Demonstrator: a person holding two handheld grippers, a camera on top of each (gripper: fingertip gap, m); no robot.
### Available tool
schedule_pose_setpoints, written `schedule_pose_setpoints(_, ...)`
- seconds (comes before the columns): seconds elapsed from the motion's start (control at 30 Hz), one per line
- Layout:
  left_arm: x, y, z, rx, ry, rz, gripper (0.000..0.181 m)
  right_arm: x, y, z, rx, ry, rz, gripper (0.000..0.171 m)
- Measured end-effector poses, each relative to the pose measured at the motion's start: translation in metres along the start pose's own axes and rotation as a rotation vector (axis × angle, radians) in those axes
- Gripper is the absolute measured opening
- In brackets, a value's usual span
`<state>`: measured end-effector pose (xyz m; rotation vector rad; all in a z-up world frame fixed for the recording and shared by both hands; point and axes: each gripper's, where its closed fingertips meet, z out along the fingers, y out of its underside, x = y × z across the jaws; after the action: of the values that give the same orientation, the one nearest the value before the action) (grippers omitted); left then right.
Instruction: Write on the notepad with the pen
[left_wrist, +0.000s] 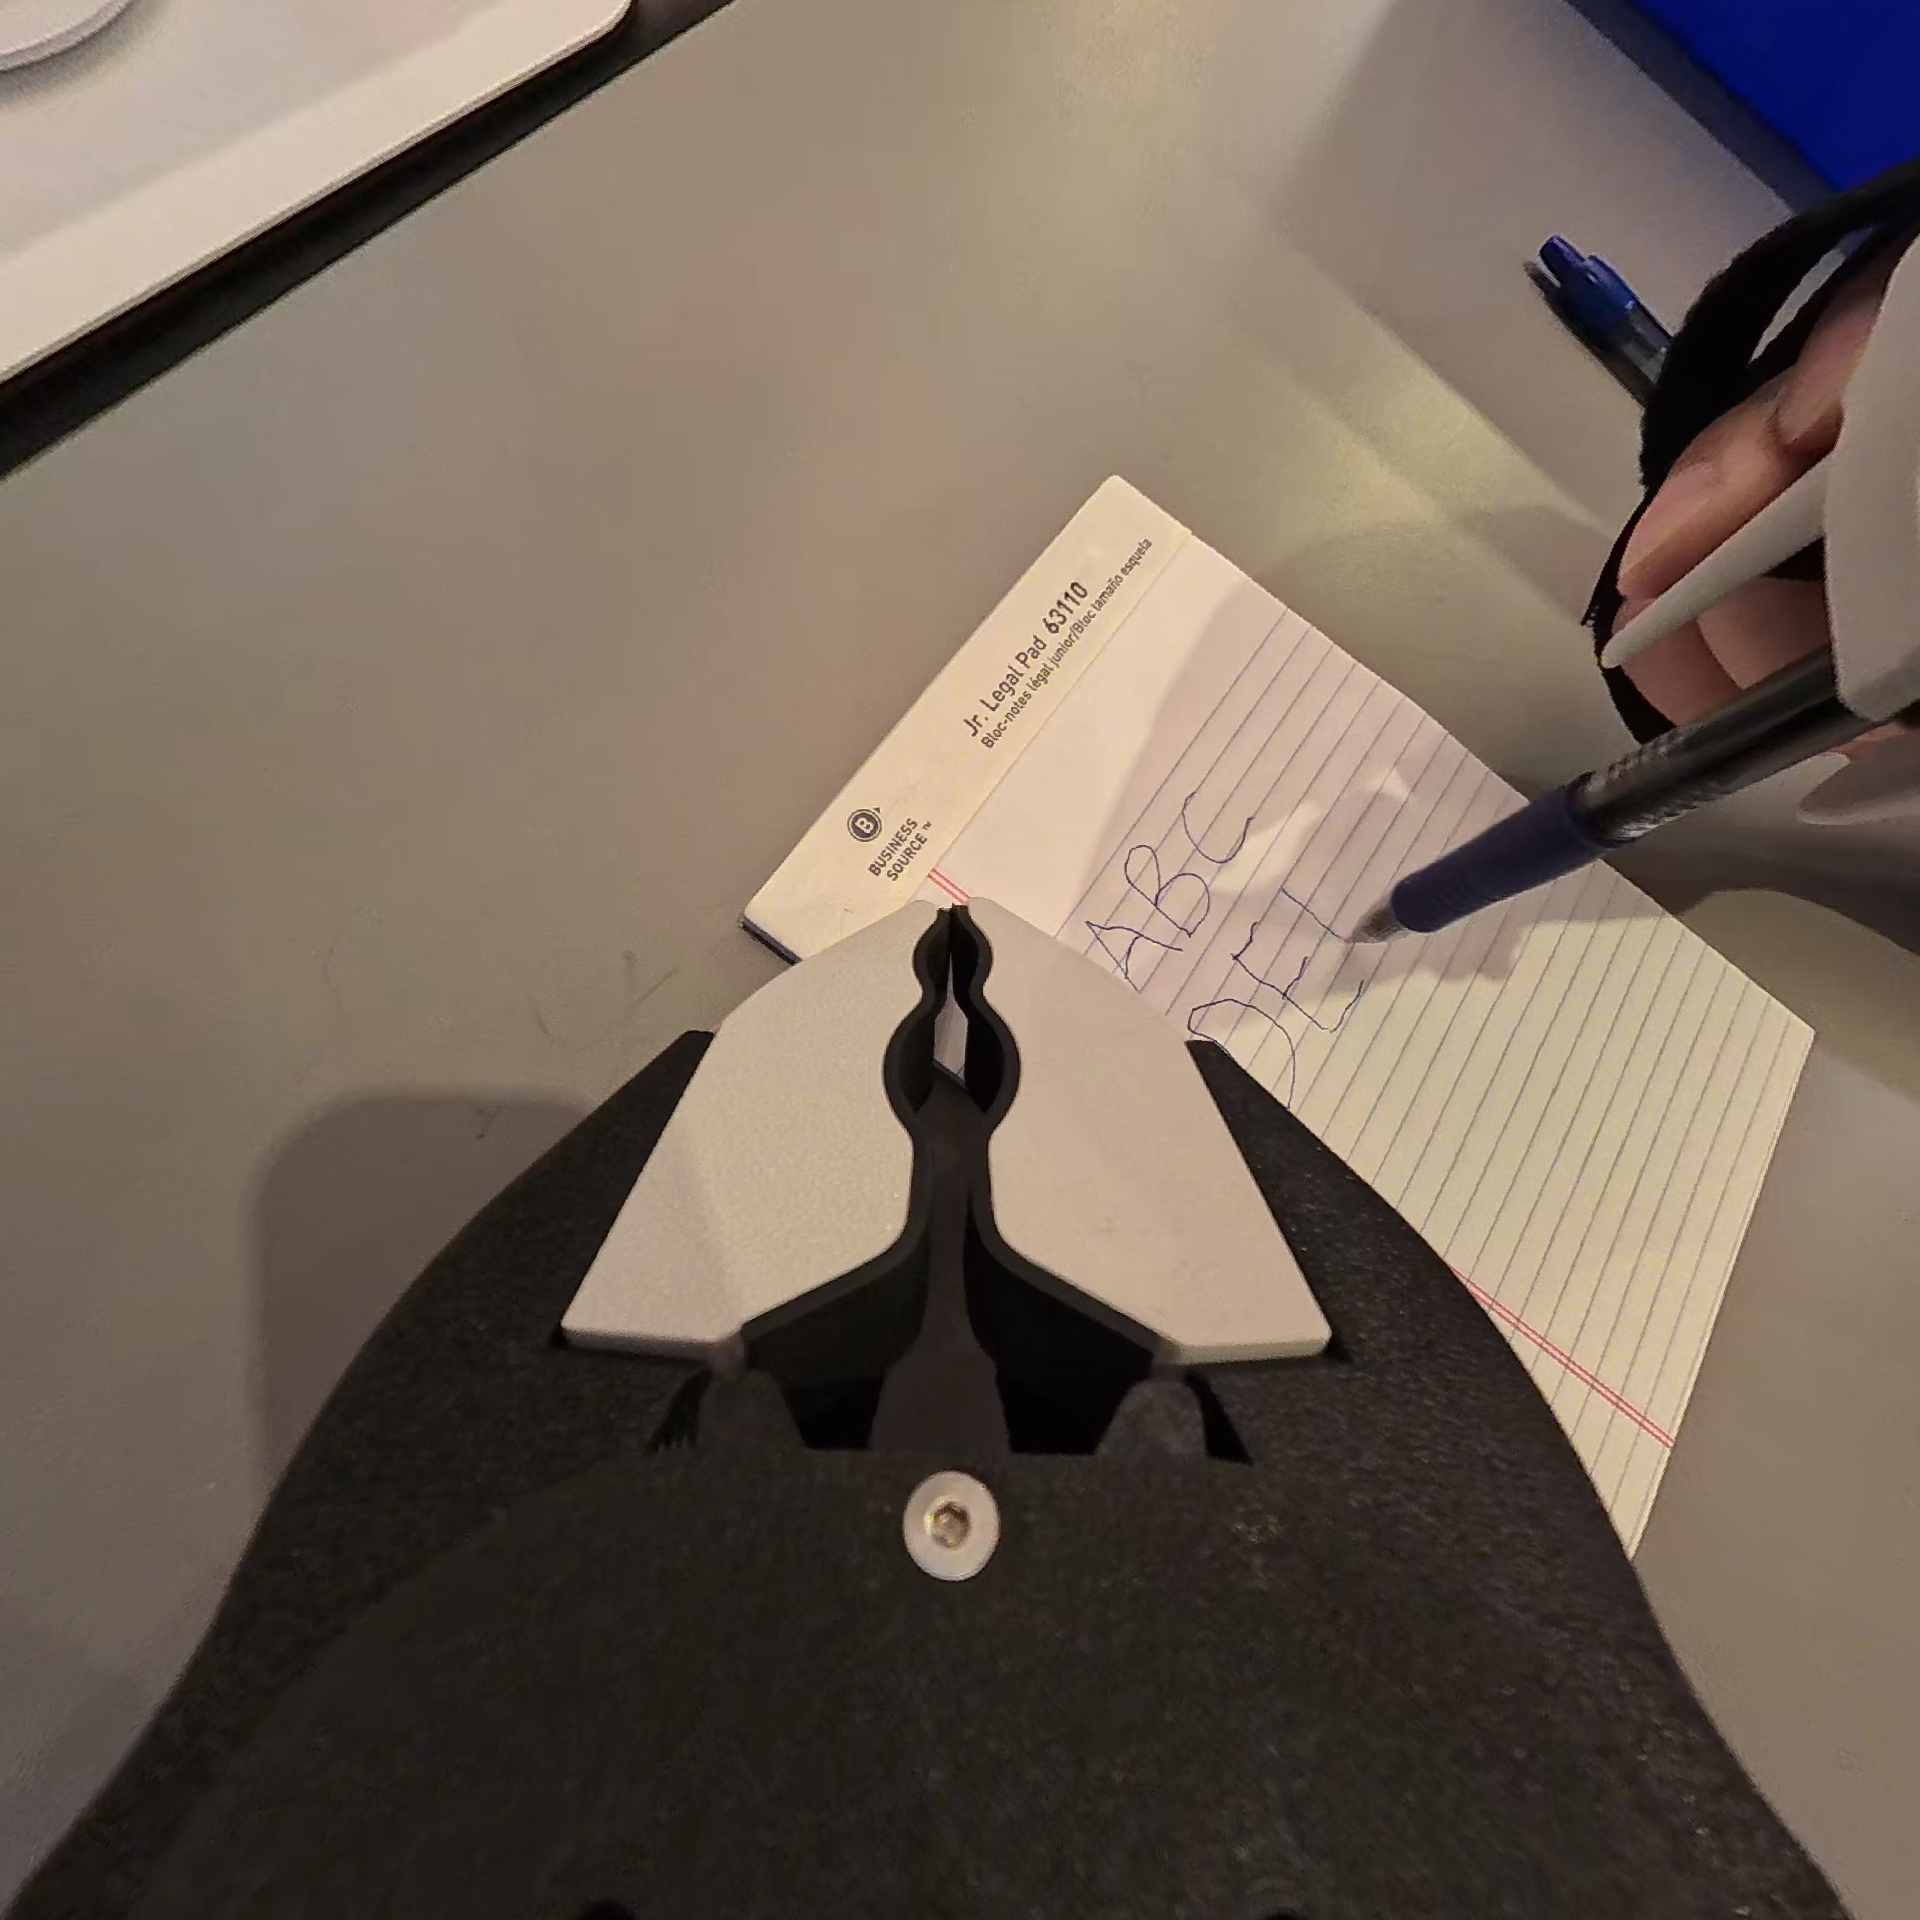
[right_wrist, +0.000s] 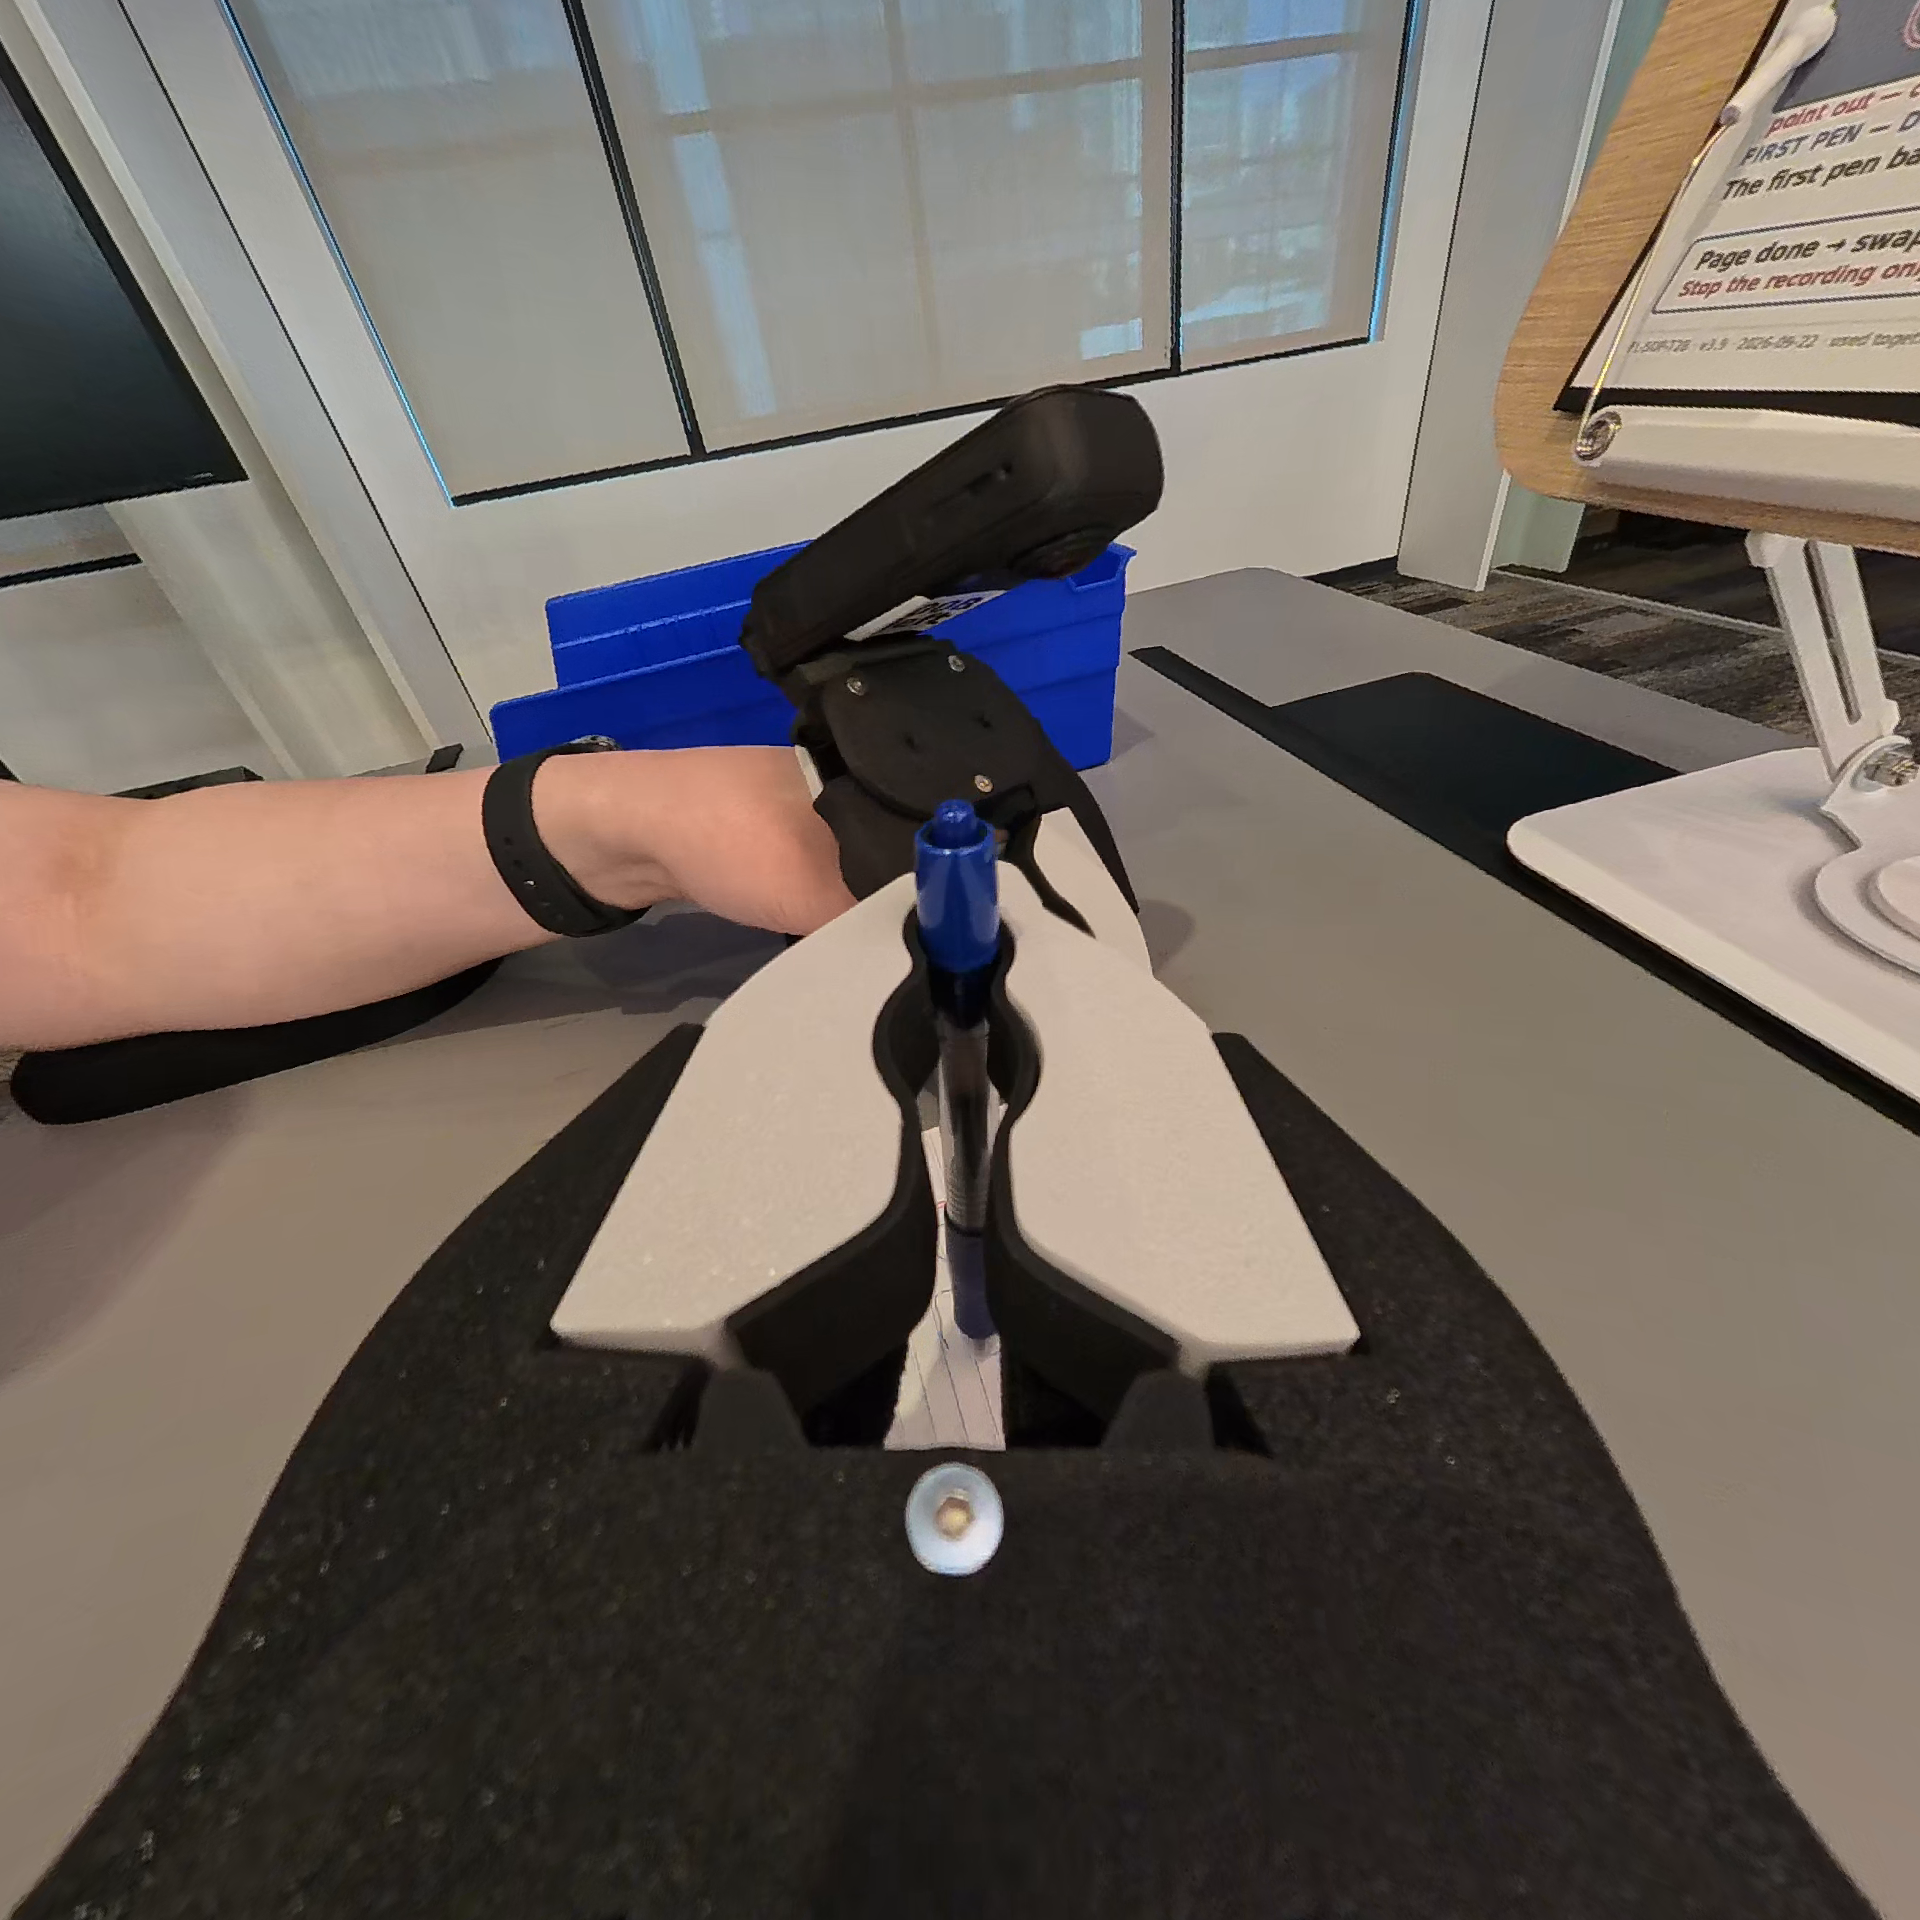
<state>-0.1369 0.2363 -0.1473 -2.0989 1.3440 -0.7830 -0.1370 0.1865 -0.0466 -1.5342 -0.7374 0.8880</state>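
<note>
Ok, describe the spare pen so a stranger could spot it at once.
Start at the grey table and find the lined notepad lying on it. Beyond the pad's far side, near the blue bin, the spare pen lies flat. Unlike the pen writing on the pad, no gripper holds it.

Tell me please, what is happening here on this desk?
A person is writing on a lined notepad with a blue pen. The right gripper is shut on the pen, its tip touching the page beside two handwritten rows. The left gripper, shut, rests at the notepad's edge. A second pen lies apart on the desk.
</note>
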Motion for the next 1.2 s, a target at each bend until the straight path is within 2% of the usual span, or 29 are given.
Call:
schedule_pose_setpoints(0.63, 0.0, 0.0, -0.001, 0.001, 0.003, -0.006, 0.0, -0.005, 0.001, -0.003, 0.002, -0.013, 0.01, 0.004)
schedule_pose_setpoints(0.83, 0.0, 0.0, -0.001, 0.0, 0.005, -0.007, 0.0, 0.004, -0.019, -0.008, 0.088, 0.041, -0.045, 0.004)
schedule_pose_setpoints(1.2, 0.0, 0.0, -0.001, 0.0, 0.005, -0.007, 0.0, 0.017, -0.007, -0.002, 0.056, 0.055, -0.014, 0.004)
